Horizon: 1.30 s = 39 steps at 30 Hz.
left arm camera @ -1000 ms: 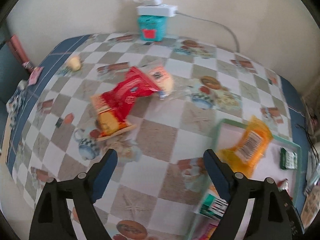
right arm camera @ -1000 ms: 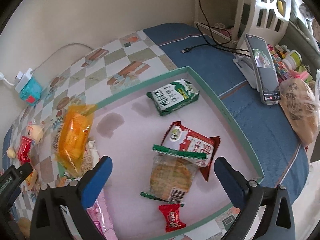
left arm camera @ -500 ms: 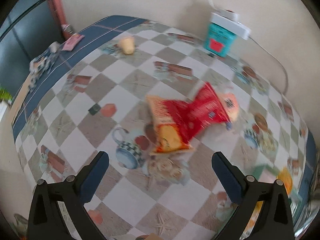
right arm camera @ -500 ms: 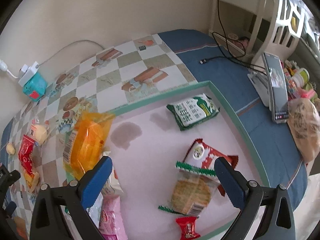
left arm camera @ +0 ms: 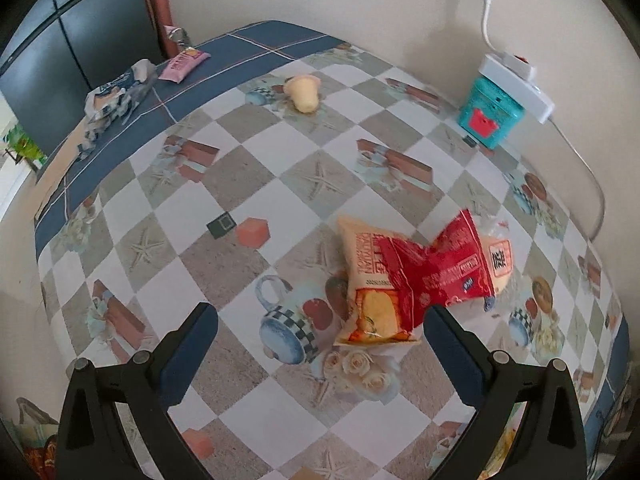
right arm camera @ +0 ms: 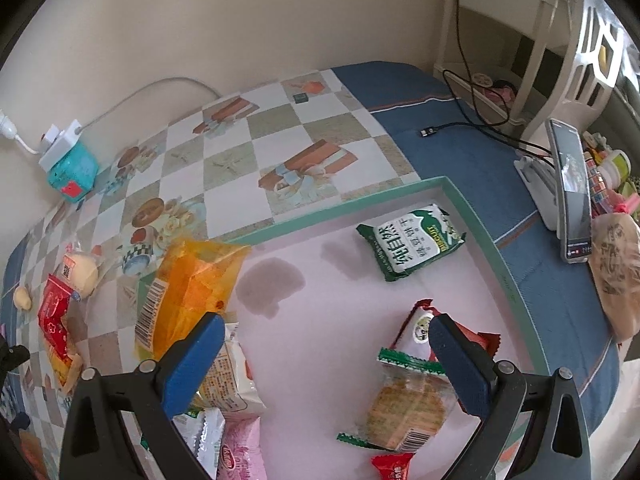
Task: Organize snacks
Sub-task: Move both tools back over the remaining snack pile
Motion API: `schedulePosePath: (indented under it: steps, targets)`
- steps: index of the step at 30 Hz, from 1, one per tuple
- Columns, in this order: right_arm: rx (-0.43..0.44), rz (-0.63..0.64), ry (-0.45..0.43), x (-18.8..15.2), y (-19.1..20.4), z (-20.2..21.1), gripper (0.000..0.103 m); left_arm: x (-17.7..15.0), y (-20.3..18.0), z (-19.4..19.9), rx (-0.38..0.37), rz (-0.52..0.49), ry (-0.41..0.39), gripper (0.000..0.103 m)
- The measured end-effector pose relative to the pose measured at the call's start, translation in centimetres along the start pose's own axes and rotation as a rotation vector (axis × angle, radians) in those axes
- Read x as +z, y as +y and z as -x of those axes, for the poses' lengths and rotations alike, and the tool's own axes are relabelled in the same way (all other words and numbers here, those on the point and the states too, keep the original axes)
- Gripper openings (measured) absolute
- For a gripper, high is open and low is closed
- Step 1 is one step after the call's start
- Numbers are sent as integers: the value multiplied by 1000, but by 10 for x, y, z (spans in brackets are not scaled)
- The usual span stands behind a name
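In the left wrist view my left gripper (left arm camera: 320,328) stands open above the checkered tablecloth, with nothing between its blue fingers. Just ahead of it lie a yellow-orange snack bag (left arm camera: 370,300), a red packet (left arm camera: 436,272) across it and a wrapped bun (left arm camera: 498,260) behind. A small cream cake (left arm camera: 303,90) sits far back. In the right wrist view my right gripper (right arm camera: 324,340) hangs open and empty over the pink tray (right arm camera: 486,236). The tray holds a green biscuit pack (right arm camera: 412,242), a red-and-white pack (right arm camera: 418,330), a clear cracker pack (right arm camera: 404,404) and an orange bag (right arm camera: 188,284) lying over its left rim.
A teal box (left arm camera: 490,118) with a white power strip stands by the wall. Wrappers (left arm camera: 116,92) lie on the blue table border at the back left. To the tray's right, a phone on a stand (right arm camera: 570,200), a cable (right arm camera: 472,128) and a bag (right arm camera: 616,268).
The left gripper has swung left away from the tray and rolled, its jaws spreading wider; the red and yellow bags now lie just ahead. The right gripper drifted slightly over the tray.
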State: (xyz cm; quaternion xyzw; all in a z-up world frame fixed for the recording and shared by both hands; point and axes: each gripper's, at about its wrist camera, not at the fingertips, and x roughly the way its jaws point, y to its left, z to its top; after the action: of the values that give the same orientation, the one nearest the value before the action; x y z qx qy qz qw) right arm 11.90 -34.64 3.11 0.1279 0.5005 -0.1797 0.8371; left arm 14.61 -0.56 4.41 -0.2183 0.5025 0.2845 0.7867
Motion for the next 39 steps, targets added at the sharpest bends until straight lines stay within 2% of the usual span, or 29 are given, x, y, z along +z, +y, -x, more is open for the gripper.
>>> schedulePosePath:
  steps: [11,28,33,39]
  targets:
    - [1,37,-59,1,23,21,103,5,11,3,-32,37,0,102]
    - [145,159,-134,-18,106,57,103,36,45,24,-38,-40,-118,102]
    - [183,176,-152,-25,124,65,103,49,67,24,-45,-24,-127,102]
    - [187,194,-161,-33,140,69,103,57,77,18,-40,-93,-119,102]
